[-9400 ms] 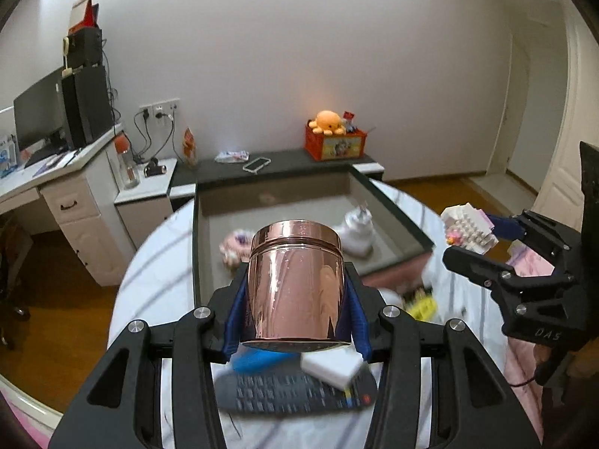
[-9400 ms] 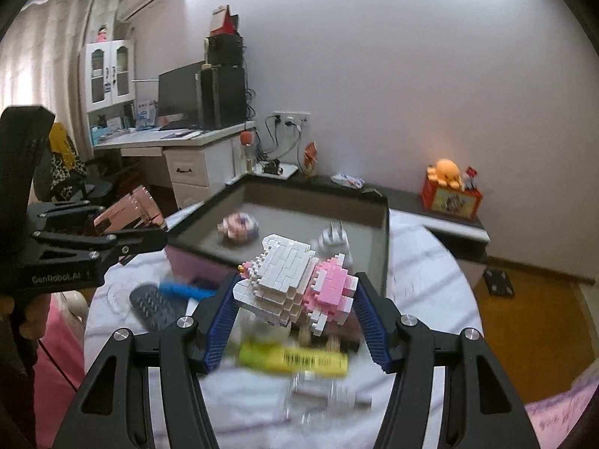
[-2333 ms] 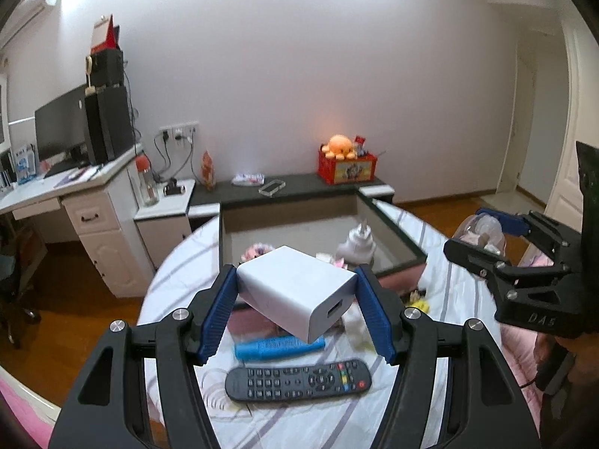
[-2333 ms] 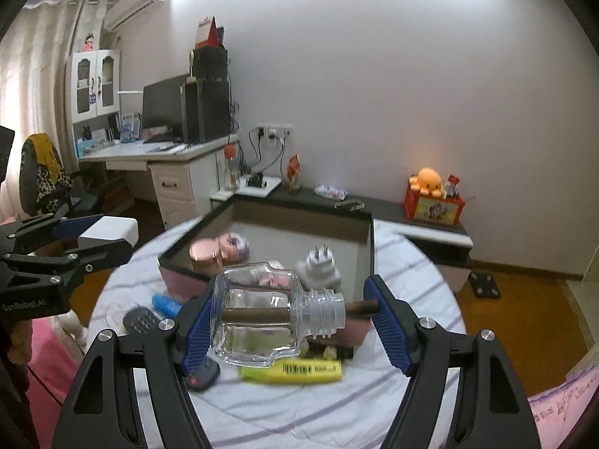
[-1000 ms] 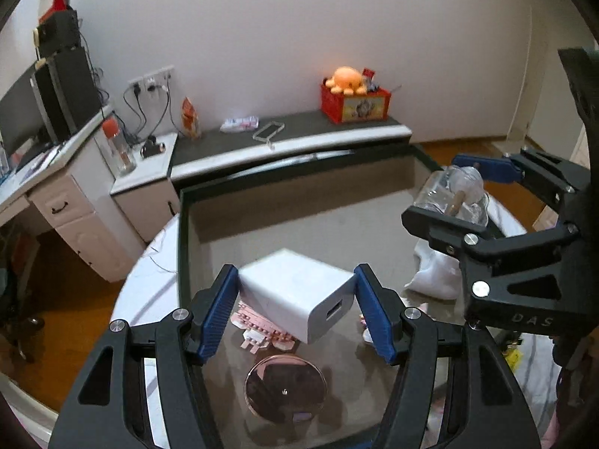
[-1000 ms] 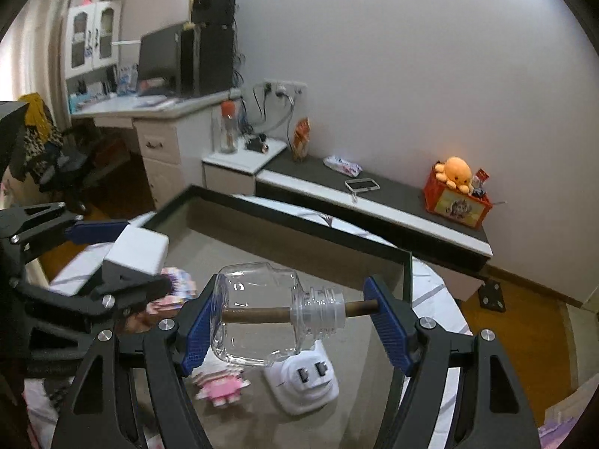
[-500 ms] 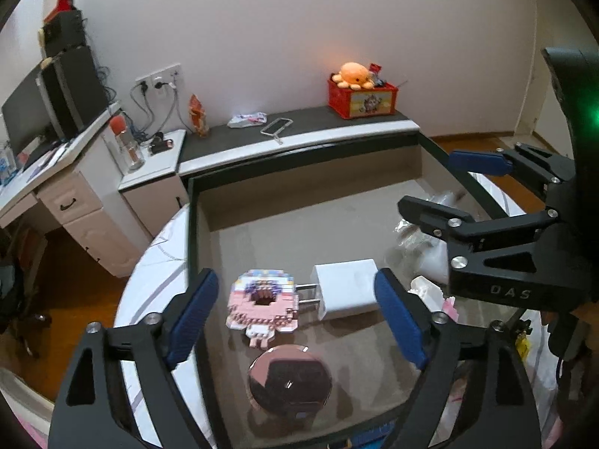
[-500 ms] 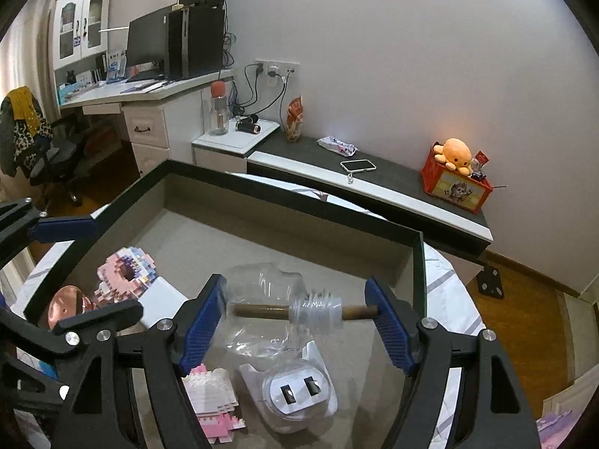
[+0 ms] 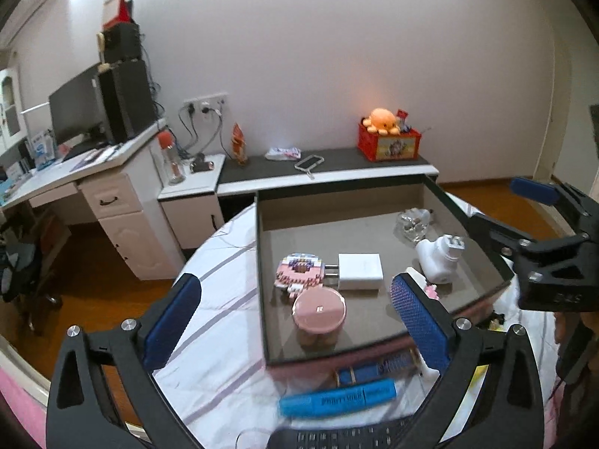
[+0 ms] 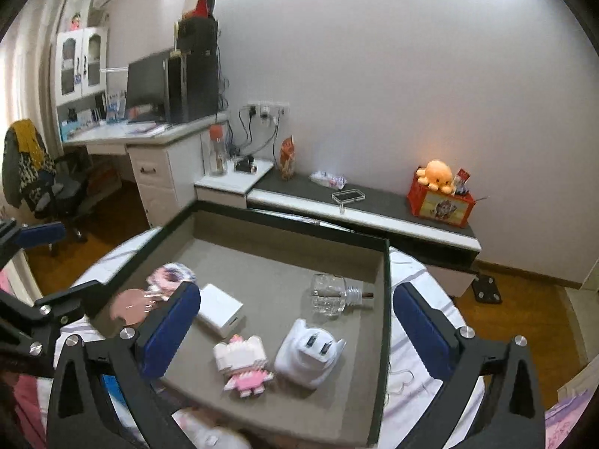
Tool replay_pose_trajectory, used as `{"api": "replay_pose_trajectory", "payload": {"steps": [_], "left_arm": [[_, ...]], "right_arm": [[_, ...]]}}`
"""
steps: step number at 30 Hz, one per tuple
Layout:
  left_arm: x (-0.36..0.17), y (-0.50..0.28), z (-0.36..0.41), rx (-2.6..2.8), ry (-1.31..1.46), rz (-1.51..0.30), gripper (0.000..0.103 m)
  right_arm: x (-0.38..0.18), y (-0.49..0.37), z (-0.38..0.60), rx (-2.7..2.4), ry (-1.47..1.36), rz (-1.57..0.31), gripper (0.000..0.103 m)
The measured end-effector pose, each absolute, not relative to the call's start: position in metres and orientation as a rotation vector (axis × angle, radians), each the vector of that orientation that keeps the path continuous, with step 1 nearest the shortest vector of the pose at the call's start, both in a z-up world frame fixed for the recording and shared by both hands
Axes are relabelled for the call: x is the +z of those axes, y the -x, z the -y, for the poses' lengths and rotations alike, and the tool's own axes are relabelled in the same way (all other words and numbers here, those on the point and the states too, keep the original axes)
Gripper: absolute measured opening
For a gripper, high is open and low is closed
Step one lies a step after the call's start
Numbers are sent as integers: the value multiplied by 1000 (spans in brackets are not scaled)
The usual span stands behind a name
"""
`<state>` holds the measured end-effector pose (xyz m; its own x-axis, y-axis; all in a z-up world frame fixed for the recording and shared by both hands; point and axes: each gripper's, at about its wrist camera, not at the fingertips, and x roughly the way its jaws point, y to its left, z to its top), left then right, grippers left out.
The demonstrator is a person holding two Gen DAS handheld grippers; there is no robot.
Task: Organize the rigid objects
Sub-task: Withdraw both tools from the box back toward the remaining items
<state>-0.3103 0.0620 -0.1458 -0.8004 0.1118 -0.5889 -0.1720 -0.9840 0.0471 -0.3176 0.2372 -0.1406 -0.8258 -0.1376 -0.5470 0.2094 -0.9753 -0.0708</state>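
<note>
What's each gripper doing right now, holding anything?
Left gripper: open, empty, jaws just opened.
Right gripper: open, empty, jaws just opened.

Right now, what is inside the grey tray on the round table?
Inside the tray: a pink donut block toy, white charger, rose-gold tin, white plug adapter, pink-white block figure and glass bottle. The left tongs' finger covers part of the floor.

- Bare floor of the tray (image 10: 262, 269) lies open along its far wall.
- The bottle (image 10: 331, 293), white charger (image 9: 360, 271) and pink jar (image 9: 319, 308) crowd the near part.
</note>
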Motion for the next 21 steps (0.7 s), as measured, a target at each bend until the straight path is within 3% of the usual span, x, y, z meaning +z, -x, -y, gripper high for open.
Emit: {"api": "replay_pose_trajectory", "payload": {"steps": [10, 21], "left_arm": [[-135, 230, -30, 2916, 837, -40, 103], [-141, 188, -27, 2906, 873, -62, 103]], "right_arm": [[-111, 225, -248, -2912, -657, -86, 103], [-119, 172, -266, -2967, -710, 19, 103]]}}
